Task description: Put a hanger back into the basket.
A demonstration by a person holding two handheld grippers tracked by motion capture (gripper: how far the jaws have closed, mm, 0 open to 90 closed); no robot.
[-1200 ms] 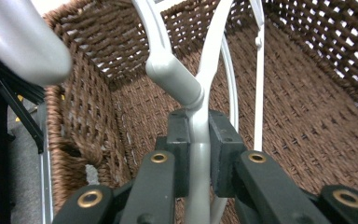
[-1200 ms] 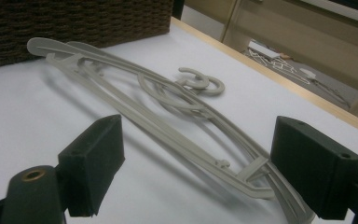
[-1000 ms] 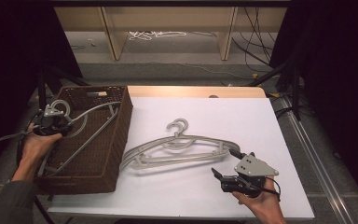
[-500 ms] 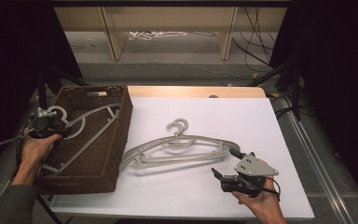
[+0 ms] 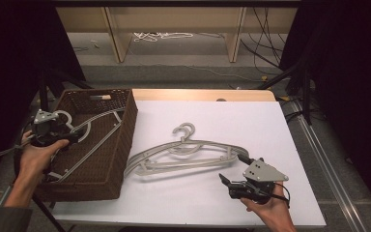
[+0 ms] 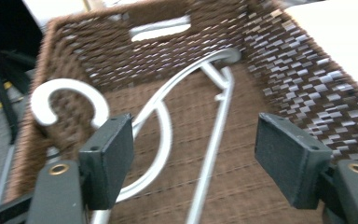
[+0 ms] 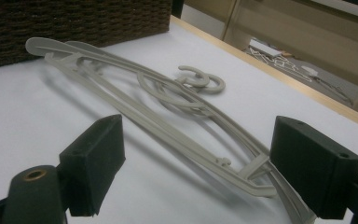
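Your left gripper [image 5: 77,137] hangs over the near-left part of the brown wicker basket [image 5: 125,145], jaws spread wide with nothing between the pads. They have just been opening. The grey hanger [image 6: 205,140] lies loose on the basket floor below and beyond them, its white hook [image 6: 70,100] curling by the left jaw and leaning on the basket's wall.

Your right gripper [image 5: 224,181] sits low over the white table [image 5: 290,130], jaws wide apart and empty. The stacked grey hangers [image 5: 188,154] lie flat just ahead of them, their near end close to the right jaw, hooks pointing away from you.

Compared with a second ago, your left hand has drawn back towards you and lifted off the hanger in the basket. Your right hand and the stacked hangers are where they were.
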